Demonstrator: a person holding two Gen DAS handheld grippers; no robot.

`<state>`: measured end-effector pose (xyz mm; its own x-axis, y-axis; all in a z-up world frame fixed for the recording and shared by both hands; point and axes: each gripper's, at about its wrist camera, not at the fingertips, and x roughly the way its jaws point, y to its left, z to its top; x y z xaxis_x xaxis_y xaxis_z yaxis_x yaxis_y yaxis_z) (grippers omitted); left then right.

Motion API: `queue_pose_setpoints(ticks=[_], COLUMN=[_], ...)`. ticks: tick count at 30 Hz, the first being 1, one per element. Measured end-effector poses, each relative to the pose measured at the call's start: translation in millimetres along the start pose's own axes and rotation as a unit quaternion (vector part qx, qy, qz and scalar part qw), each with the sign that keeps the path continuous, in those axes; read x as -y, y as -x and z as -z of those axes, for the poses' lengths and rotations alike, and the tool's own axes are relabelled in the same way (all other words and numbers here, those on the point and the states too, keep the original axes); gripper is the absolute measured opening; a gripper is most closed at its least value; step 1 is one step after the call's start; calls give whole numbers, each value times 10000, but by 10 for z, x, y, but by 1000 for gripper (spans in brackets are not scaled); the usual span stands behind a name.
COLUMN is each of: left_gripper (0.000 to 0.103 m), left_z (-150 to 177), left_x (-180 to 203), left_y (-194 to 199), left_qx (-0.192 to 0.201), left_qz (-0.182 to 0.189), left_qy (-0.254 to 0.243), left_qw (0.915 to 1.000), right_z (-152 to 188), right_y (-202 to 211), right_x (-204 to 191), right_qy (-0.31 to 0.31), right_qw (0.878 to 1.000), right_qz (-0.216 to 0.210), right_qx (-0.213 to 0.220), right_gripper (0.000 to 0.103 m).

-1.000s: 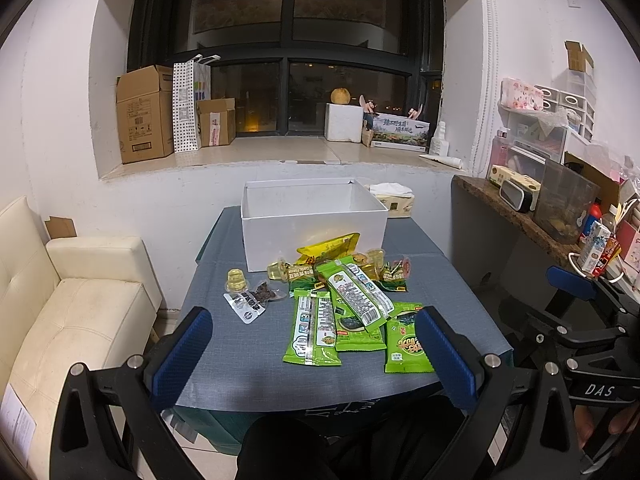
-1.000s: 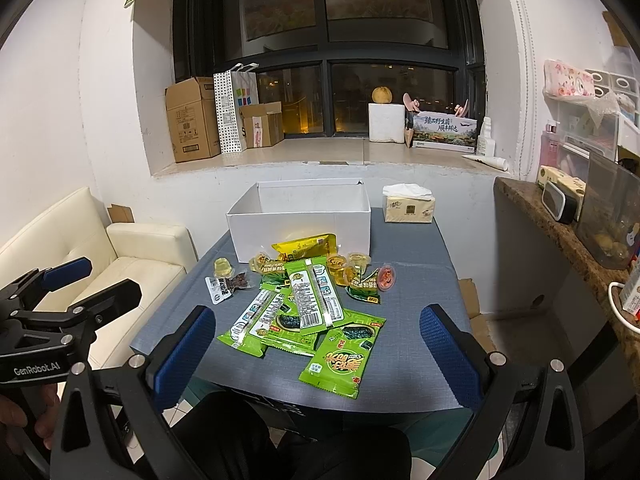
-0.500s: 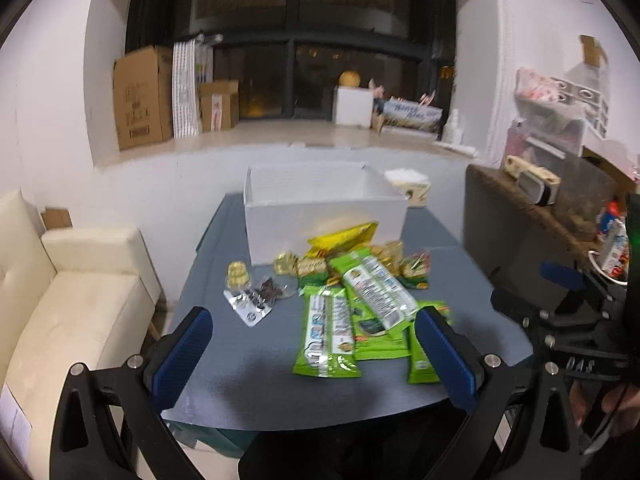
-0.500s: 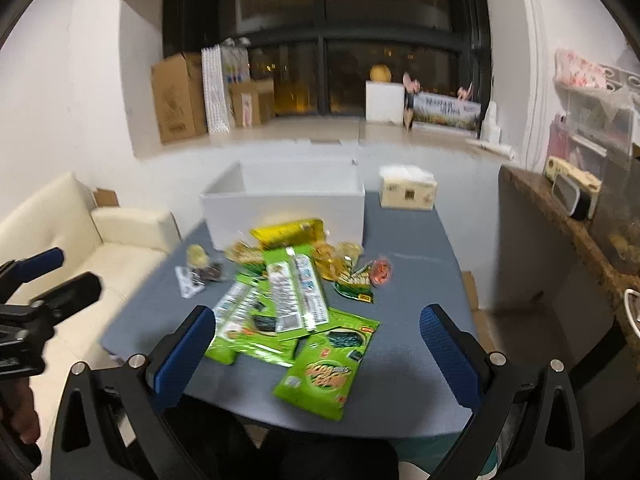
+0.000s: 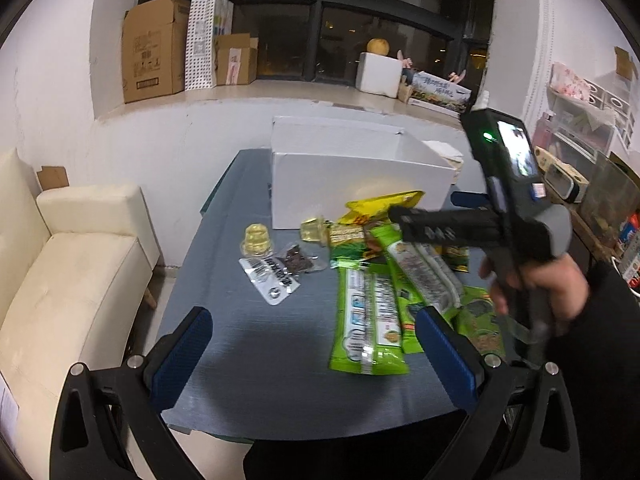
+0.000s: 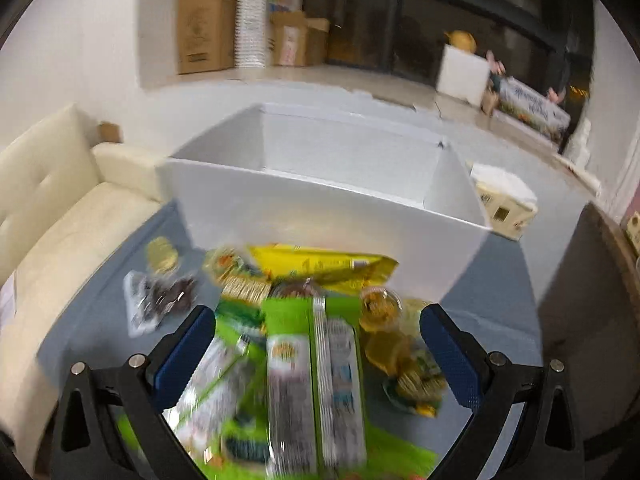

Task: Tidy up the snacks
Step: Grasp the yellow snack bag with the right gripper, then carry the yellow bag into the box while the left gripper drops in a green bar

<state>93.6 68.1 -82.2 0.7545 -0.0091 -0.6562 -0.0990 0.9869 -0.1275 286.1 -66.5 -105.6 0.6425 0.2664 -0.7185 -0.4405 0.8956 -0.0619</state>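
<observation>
— Long green foil snack packet (image 6: 316, 380) on top of the pile: lying dead ahead between the right gripper (image 6: 316, 344) fingers, long axis running along the reach toward the open white cardboard box (image 6: 320, 200). Fingers wide, holding nothing.

— Nearer than the left gripper (image 5: 312, 344)?

— Yes; left hanging back over bare grey counter (image 5: 260, 352), fingers wide, empty.

— Count?

— One box, one yellow packet (image 6: 320, 264), roughly four green packets, several small jelly cups; blurred, no firmer tally.

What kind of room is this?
Probably a living room in someone's home: a cream cushioned sofa sits beside the grey-blue table, brown cardboard boxes stand on the window ledge, and it's dark outside the big black-framed window.
</observation>
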Motion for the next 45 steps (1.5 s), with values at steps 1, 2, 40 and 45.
queue_pose_setpoints(ticks=[1,2,40,45], left_gripper=[103,103,103,103], left_z=[-4,-8,49,-24], left_x=[-42,-59,-313,-116], left_y=[-40,-58,-411,-525], left_qx=[-17,-25,-254,-336], left_qz=[40,57,256,417], left_qy=[30,39,230,132], left_qw=[10000,10000,9991,9985], right_z=[-21,-49,147,249], right_y=[-64,-141,372,924], right_x=[-7,-14,387,680], right_qy=[-101,-183,-1894,-1819], right_qw=[9999,9998,9715,9717], right_qz=[34,95,-1301,-1202], right_qx=[-6,-30,583,906], right_gripper=[103,103,29,30])
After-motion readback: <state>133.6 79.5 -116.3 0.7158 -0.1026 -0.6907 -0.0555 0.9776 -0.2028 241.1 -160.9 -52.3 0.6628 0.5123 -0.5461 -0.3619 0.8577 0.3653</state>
